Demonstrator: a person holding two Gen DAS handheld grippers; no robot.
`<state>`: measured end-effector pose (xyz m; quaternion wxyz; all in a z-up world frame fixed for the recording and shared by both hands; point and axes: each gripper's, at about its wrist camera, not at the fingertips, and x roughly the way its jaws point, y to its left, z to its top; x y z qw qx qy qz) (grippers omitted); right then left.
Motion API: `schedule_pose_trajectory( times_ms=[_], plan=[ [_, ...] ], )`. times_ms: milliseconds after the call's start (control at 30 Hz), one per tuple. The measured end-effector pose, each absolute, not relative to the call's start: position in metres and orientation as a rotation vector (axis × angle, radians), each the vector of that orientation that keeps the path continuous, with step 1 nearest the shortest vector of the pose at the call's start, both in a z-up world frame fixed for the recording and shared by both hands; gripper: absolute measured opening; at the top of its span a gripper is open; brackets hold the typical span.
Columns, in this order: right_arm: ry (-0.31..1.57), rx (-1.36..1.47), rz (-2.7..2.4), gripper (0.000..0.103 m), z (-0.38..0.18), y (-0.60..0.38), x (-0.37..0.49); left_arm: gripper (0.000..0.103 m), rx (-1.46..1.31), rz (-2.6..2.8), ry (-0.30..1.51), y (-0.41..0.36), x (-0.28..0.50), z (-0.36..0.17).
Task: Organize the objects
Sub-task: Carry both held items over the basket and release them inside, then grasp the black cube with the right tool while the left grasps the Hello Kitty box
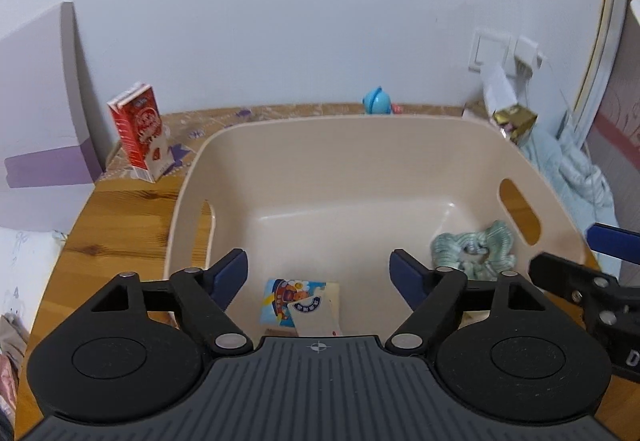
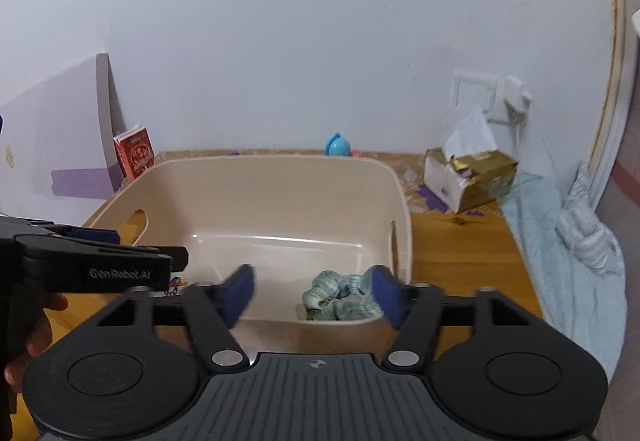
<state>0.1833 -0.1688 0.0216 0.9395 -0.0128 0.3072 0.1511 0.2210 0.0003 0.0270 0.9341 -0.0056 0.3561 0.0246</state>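
Observation:
A beige plastic bin (image 1: pixel 360 137) with cut-out handles stands on the wooden table; it also shows in the right wrist view (image 2: pixel 280 177). Inside it lie a colourful cartoon packet (image 1: pixel 294 299) with a card on top, and a crumpled pale green cloth (image 1: pixel 472 249), which the right wrist view (image 2: pixel 340 295) shows too. My left gripper (image 1: pixel 318 281) is open and empty, over the bin's near edge above the packet. My right gripper (image 2: pixel 312 295) is open and empty, at the bin's near rim beside the cloth.
A red and white carton (image 1: pixel 140 133) stands at the back left beside a white and purple box (image 1: pixel 40 113). A blue round toy (image 1: pixel 376 101) sits behind the bin. A gold tissue pack (image 2: pixel 472 177) lies at the back right. A light blue towel (image 2: pixel 568 241) hangs over the right edge.

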Motion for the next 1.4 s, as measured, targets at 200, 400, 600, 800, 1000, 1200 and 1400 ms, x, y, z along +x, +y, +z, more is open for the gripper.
schedule_pose_trajectory(
  times_ms=[200,400,600,800,1000,1200,1400],
  plan=[
    [0.610,-0.052,0.296,0.095,0.030,-0.186,0.155,0.087,-0.013,0.040,0.704,-0.005,0.185,0.036],
    [0.671,-0.088,0.267,0.095,0.011,-0.204,0.144,0.087,-0.010,0.003,0.723,-0.013,0.157,0.029],
    [0.756,-0.080,0.254,0.096,-0.022,-0.218,0.139,0.088,-0.025,-0.004,0.767,-0.015,0.139,0.007],
    [0.819,-0.105,0.268,0.096,-0.052,-0.218,0.140,0.088,-0.038,-0.025,0.845,-0.019,0.131,-0.027],
    [0.846,-0.123,0.300,0.091,-0.071,-0.213,0.150,0.088,-0.041,-0.039,0.919,-0.025,0.134,-0.055],
    [0.858,-0.145,0.338,0.083,-0.084,-0.207,0.159,0.087,-0.045,-0.052,0.955,-0.028,0.140,-0.070],
    [0.841,-0.140,0.363,0.069,-0.090,-0.201,0.164,0.071,-0.004,-0.049,0.969,-0.032,0.143,-0.076]
  ],
)
